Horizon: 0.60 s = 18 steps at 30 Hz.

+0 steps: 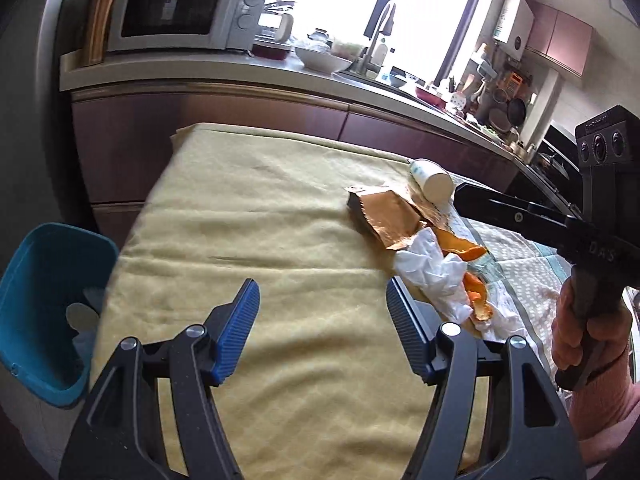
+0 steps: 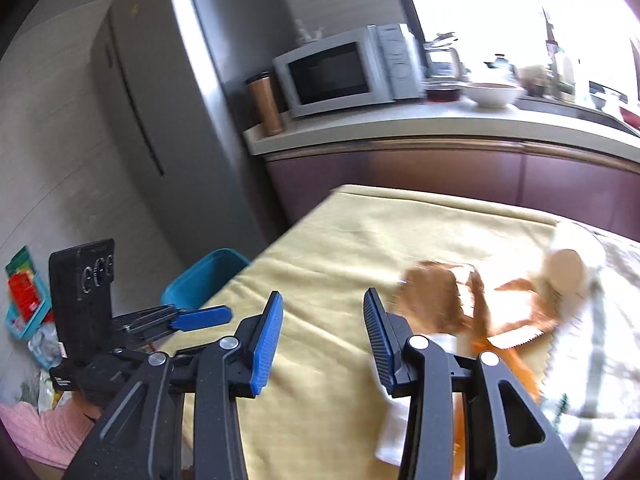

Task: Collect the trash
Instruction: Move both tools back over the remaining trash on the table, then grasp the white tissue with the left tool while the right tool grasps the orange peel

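In the left wrist view, a teal bin [image 1: 48,312] sits at the lower left edge of the frame, just beside the table's near corner, with pale scraps lying inside it; only this view looks into it. To its right the yellow tablecloth [image 1: 248,216] fills the middle. The left gripper [image 1: 320,324] reaches up from the bottom edge with its blue pads [image 1: 236,332] spread wide and nothing between them, only bare cloth beyond. Right of centre lies the trash: a brown paper bag [image 1: 380,216], a white cup [image 1: 430,180] tipped on its side behind it, crumpled white tissue [image 1: 436,276] and orange peel [image 1: 476,284] touching the tissue. At the right edge a hand [image 1: 580,340] grips the handle of the other tool, whose dark body crosses above the trash. A microwave [image 1: 180,12] stands on the counter at the upper left.

The right wrist view alone shows a grey refrigerator [image 2: 132,80] in the upper left and a small teal basket [image 2: 24,312] of packets at the left edge. The left gripper [image 2: 192,320] appears at lower left, one blue finger showing beside the bin's rim [image 2: 200,280]; the bin's inside is hidden here. The right gripper [image 2: 324,340] rises from the bottom, jaws parted and empty over the cloth. To its right the bag [image 2: 432,296], cup [image 2: 568,272] and peel [image 2: 512,356] are smeared by blur; white tissue [image 2: 396,428] shows behind the right finger.
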{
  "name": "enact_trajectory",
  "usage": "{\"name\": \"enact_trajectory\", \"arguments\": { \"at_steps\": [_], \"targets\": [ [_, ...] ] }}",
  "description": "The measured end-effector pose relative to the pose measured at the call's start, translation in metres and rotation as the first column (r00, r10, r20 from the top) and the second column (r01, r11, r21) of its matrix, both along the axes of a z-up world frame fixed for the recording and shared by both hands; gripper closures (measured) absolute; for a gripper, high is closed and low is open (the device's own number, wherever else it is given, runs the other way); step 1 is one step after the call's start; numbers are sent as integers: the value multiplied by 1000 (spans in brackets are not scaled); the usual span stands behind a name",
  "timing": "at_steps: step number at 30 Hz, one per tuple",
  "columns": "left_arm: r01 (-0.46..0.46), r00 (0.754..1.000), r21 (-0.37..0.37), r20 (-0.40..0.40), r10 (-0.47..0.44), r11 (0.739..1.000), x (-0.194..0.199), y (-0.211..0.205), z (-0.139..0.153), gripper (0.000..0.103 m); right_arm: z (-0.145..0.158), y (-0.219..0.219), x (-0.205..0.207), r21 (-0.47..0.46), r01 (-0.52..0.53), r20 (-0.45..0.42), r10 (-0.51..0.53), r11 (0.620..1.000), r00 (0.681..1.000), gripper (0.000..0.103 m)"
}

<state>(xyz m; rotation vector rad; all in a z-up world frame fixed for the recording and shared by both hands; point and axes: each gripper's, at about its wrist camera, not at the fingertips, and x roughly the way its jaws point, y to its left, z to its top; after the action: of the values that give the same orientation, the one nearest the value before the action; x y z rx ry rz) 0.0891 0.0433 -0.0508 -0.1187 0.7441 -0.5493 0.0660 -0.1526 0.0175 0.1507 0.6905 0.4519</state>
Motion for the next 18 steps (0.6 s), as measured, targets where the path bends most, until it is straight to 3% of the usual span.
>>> {"name": "enact_trajectory", "arguments": {
  "at_steps": [8,18],
  "targets": [
    [106,993,2,-46,-106,994,-2,-47,-12,38,-21,-71,-8,-2,184,-36,-184,983,982,63],
    [166,977,0,-135,-164,986,9,-92,-29,37,-56,-109,-6,-28,254,-108,-255,967,961,61]
  ]
}}
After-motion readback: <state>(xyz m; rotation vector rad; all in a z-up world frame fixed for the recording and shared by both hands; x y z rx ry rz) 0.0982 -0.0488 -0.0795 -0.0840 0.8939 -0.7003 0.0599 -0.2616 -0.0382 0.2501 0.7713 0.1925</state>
